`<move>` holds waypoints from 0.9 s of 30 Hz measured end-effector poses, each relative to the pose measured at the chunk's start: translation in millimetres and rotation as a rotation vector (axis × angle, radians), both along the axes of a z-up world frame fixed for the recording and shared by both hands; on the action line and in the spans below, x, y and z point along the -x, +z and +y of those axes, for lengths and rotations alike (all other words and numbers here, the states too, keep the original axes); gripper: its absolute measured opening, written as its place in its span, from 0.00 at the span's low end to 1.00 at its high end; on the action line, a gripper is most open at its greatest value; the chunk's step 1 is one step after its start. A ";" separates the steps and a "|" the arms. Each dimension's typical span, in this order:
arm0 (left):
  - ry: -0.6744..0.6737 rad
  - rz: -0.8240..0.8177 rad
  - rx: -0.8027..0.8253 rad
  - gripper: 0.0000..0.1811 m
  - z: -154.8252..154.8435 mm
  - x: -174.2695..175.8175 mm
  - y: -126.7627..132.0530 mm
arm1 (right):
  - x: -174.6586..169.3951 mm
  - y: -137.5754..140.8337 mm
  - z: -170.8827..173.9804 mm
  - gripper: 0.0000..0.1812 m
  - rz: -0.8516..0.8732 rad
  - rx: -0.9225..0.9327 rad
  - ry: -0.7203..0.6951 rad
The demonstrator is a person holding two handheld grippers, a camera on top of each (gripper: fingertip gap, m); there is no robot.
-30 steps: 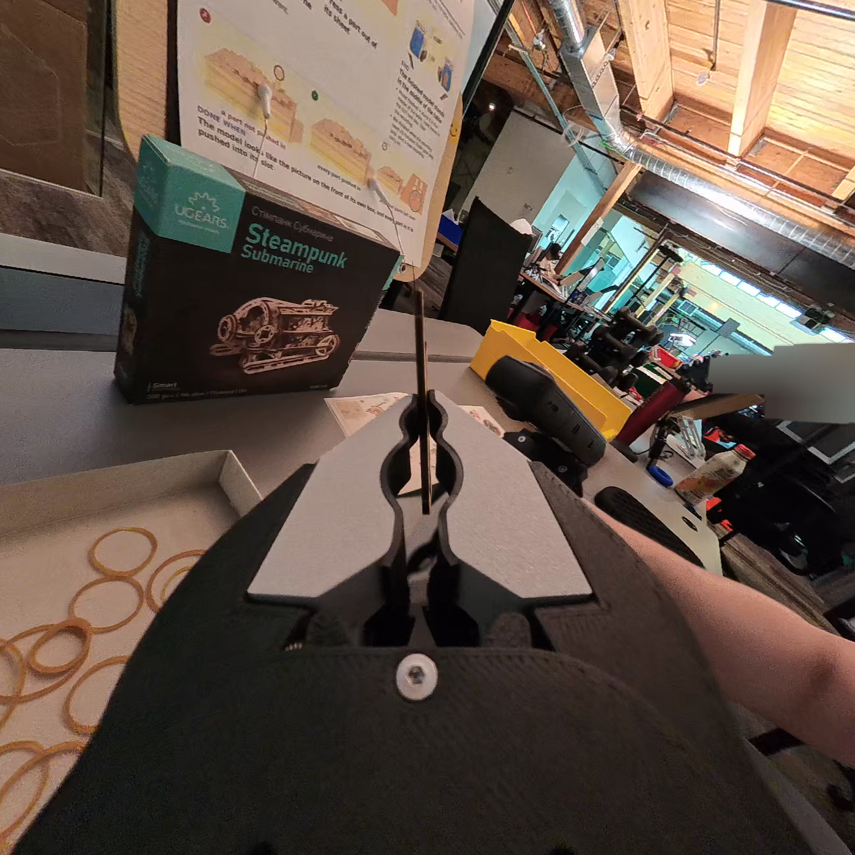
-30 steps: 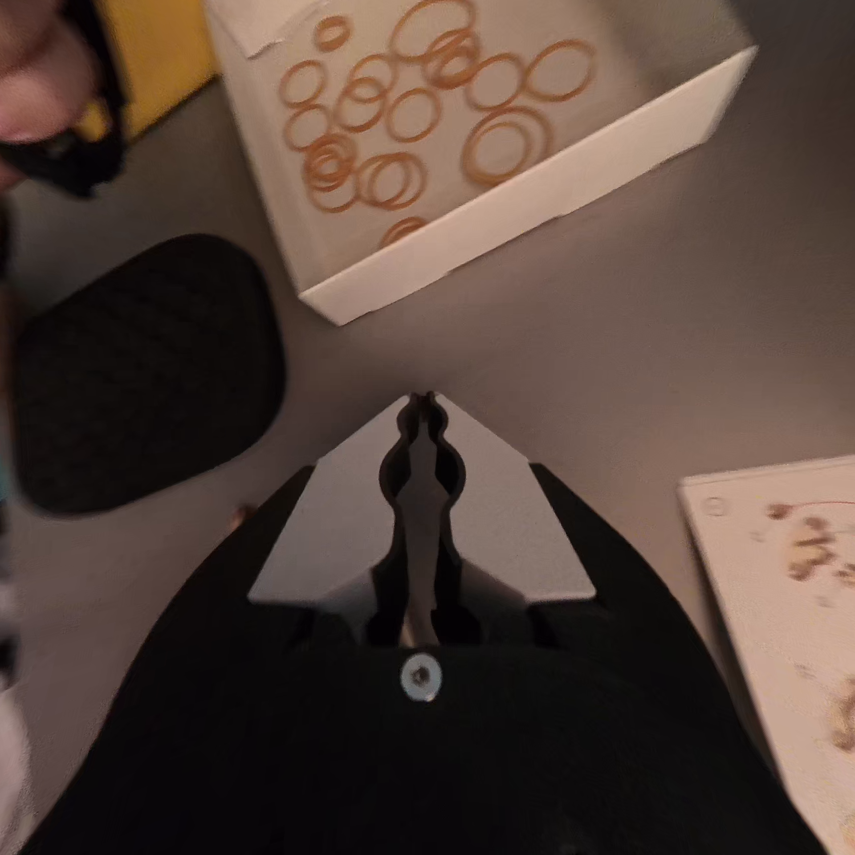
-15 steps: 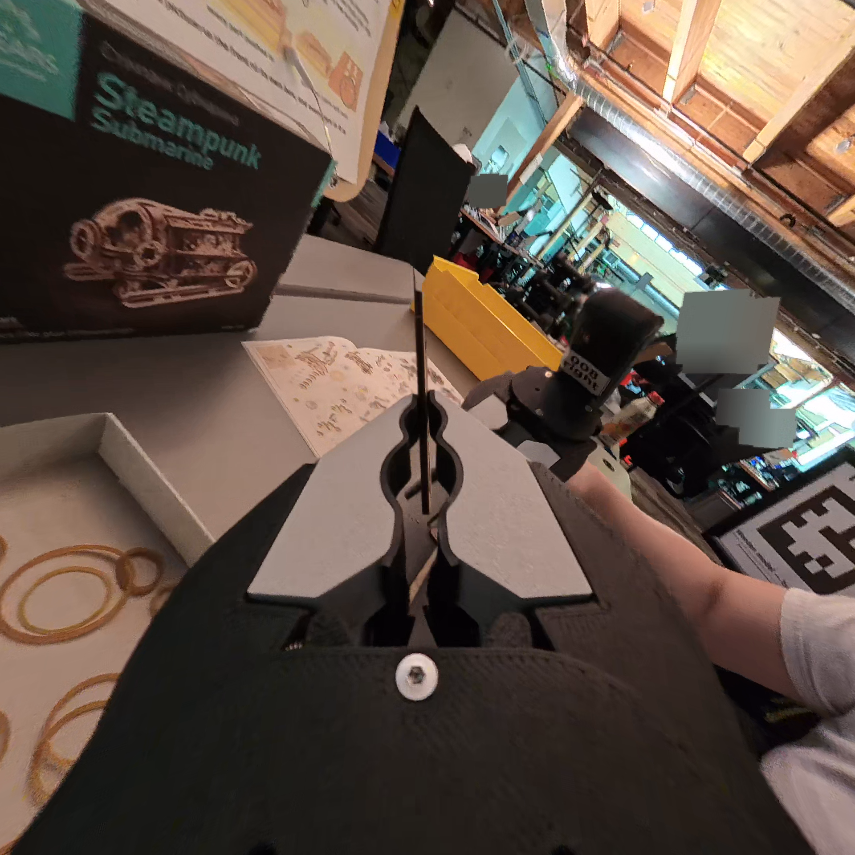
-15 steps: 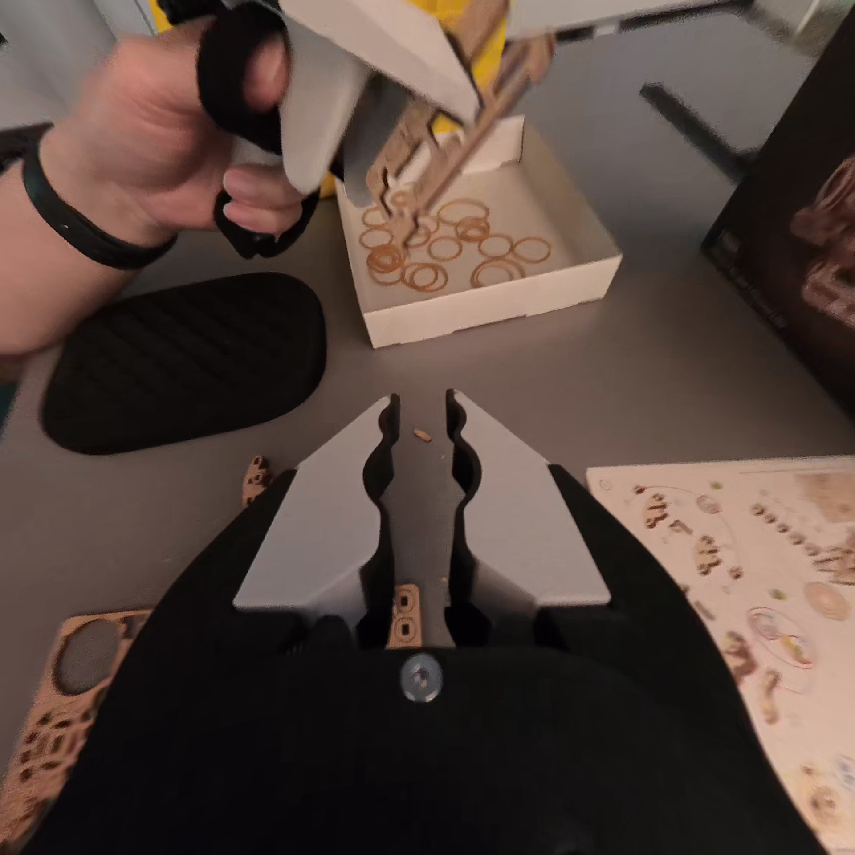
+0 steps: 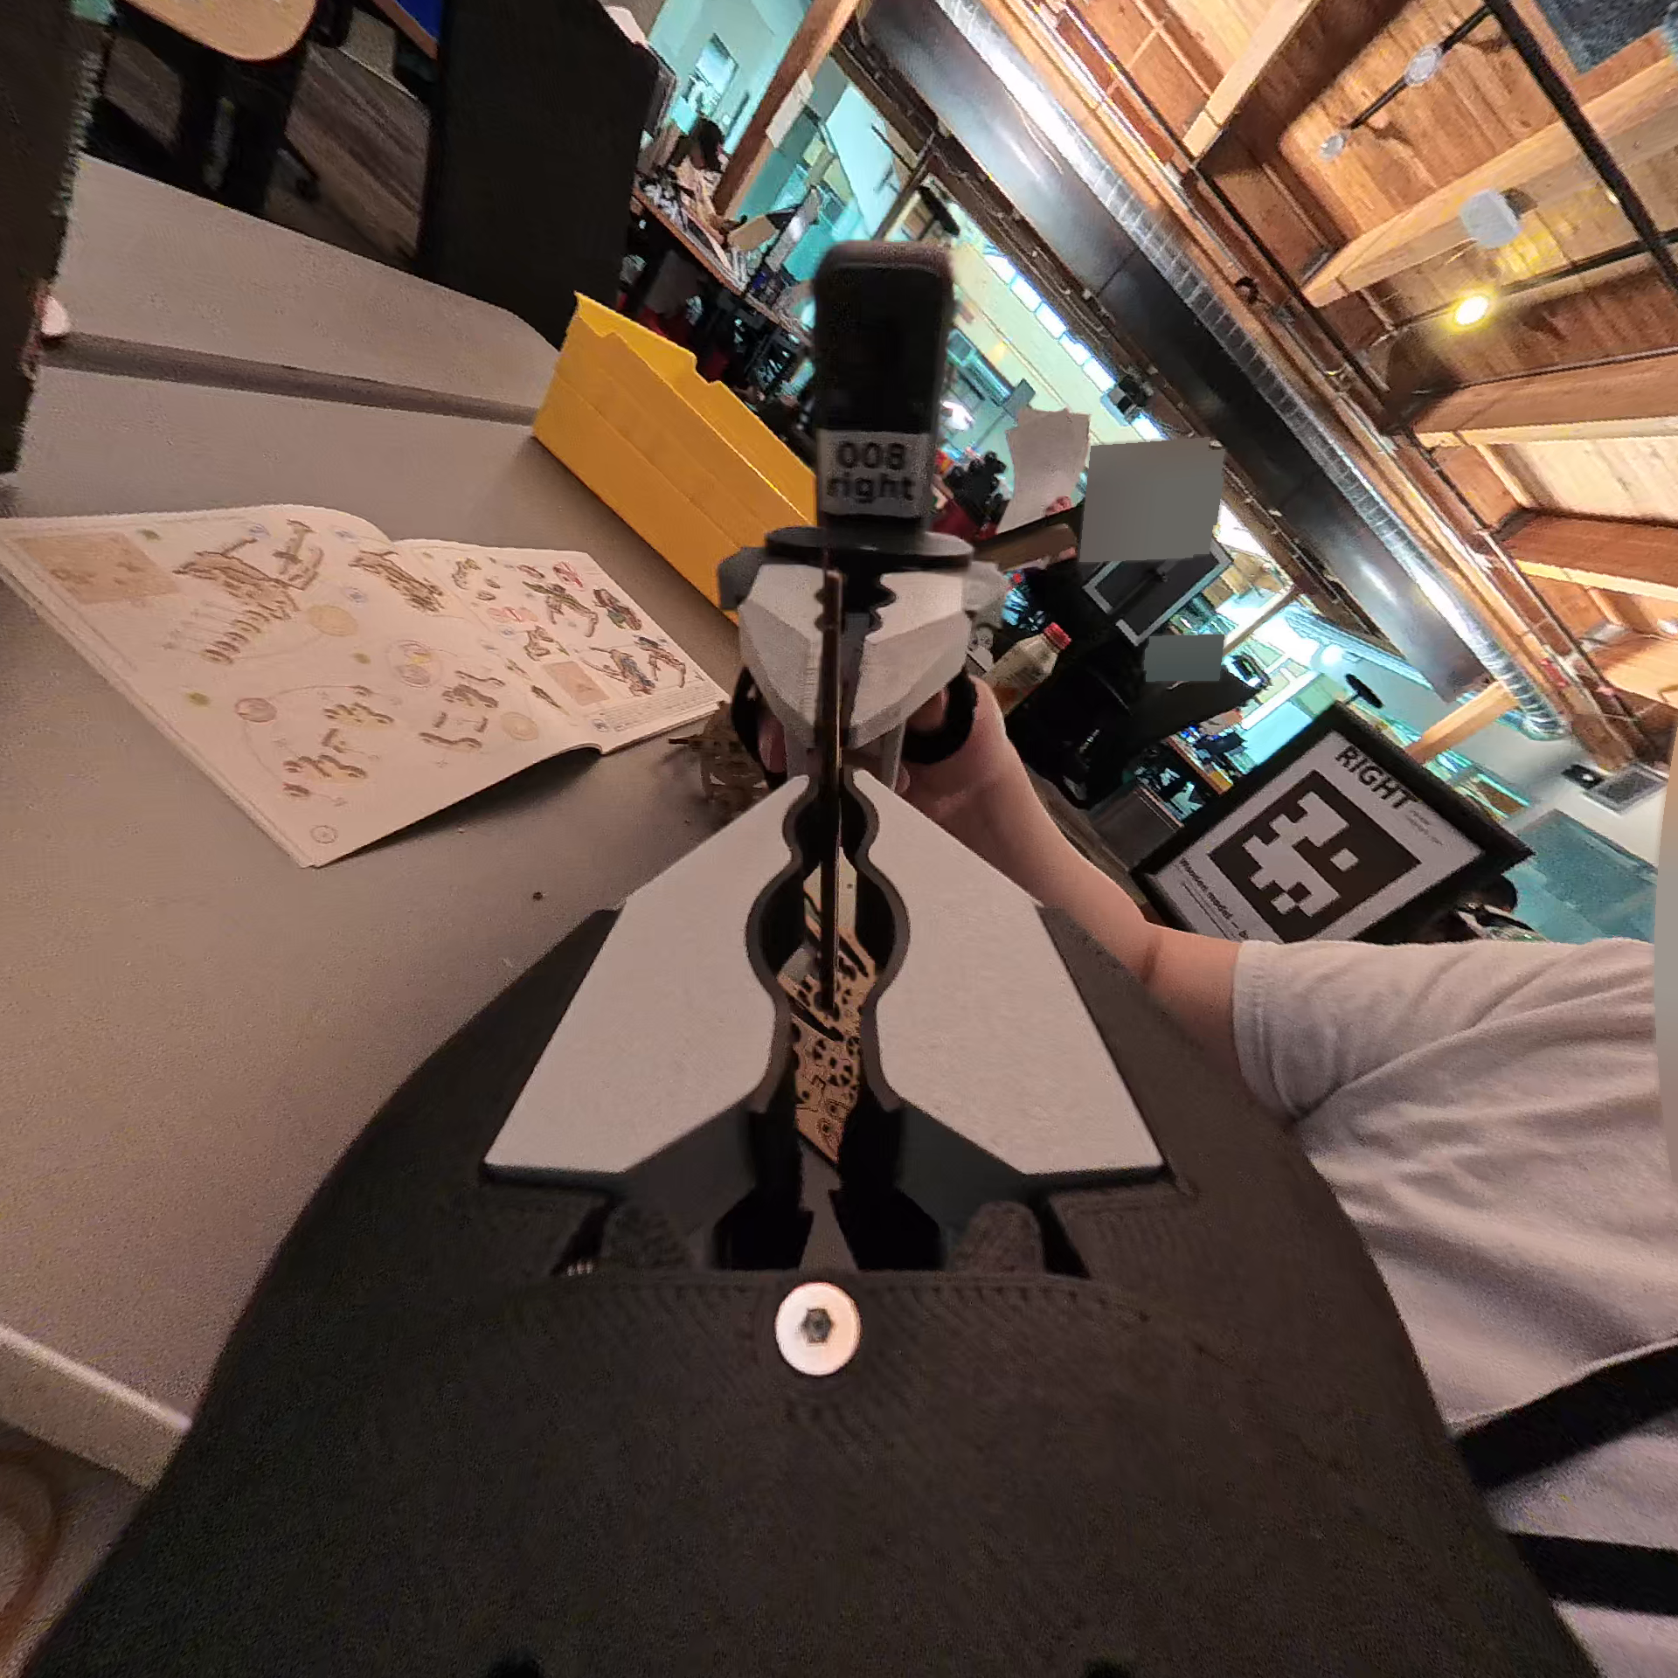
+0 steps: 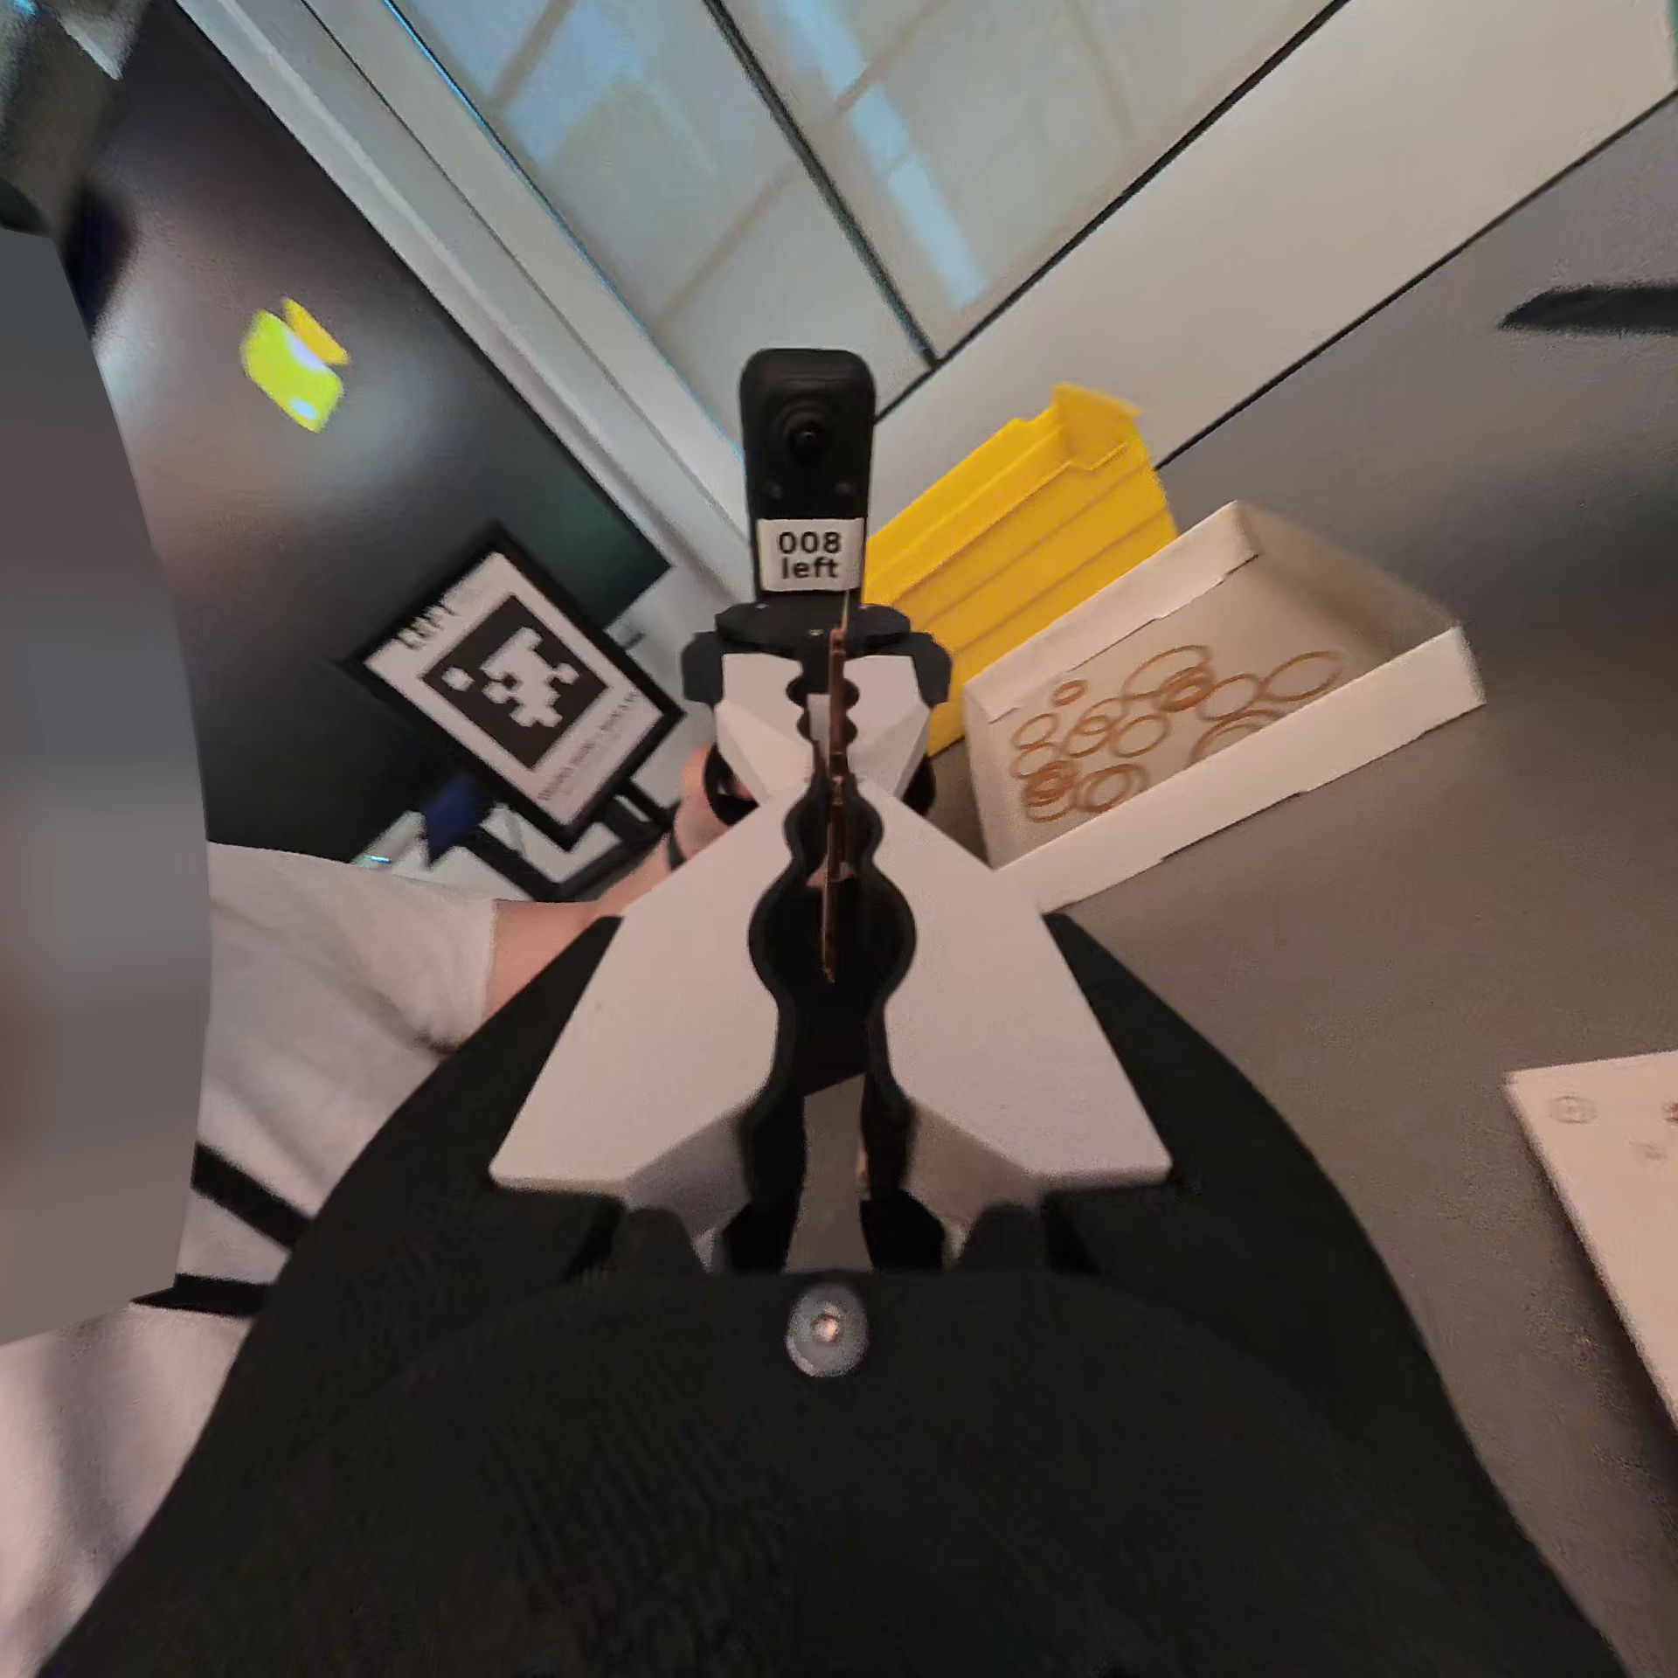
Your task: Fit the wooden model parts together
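Observation:
My left gripper point(image 5: 831, 794) is shut on a thin wooden part point(image 5: 829, 690), seen edge-on and sticking out forward. My right gripper point(image 5: 849, 636) faces it head-on, and the part's far end runs between its fingers. In the right wrist view my right gripper point(image 6: 831, 790) is shut on the same thin wooden part point(image 6: 833, 872), which reaches across into the left gripper point(image 6: 822, 717). I cannot tell whether it is one piece or two joined. Both are held above the grey table point(image 5: 227, 953). A laser-cut wooden sheet point(image 5: 822, 1044) shows below through the left jaws.
An open instruction booklet point(image 5: 345, 663) lies on the table, with a small wooden piece point(image 5: 726, 772) at its corner. A yellow bin point(image 6: 1017, 545) and a white box of rubber bands point(image 6: 1208, 717) stand behind. A person's forearm point(image 5: 1044, 817) and a framed marker board point(image 5: 1307, 853) are to the right. Left and right tips are no more than a few centimetres apart.
My right gripper rose from over the table, turned to face the left one and closed from open onto the wooden part. My left gripper swung right, away from the model's box.

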State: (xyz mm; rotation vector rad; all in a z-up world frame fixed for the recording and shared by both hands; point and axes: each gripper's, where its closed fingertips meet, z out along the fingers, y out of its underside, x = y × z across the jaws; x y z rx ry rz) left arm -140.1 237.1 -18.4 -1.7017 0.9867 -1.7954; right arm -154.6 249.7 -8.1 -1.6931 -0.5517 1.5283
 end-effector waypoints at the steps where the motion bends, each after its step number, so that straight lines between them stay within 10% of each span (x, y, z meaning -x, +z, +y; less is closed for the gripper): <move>1: -0.012 -0.002 0.004 0.00 -1.9 -0.6 0.0 | -0.7 -0.2 -0.9 0.00 0.024 0.031 0.017; 14: -0.023 0.069 -0.006 0.00 5.4 7.8 -11.7 | -12.0 0.8 11.9 0.13 0.033 -0.026 -0.085; 27: -0.102 0.066 0.059 0.00 1.5 16.3 -11.5 | 9.6 -21.7 -9.5 0.00 0.011 0.077 0.093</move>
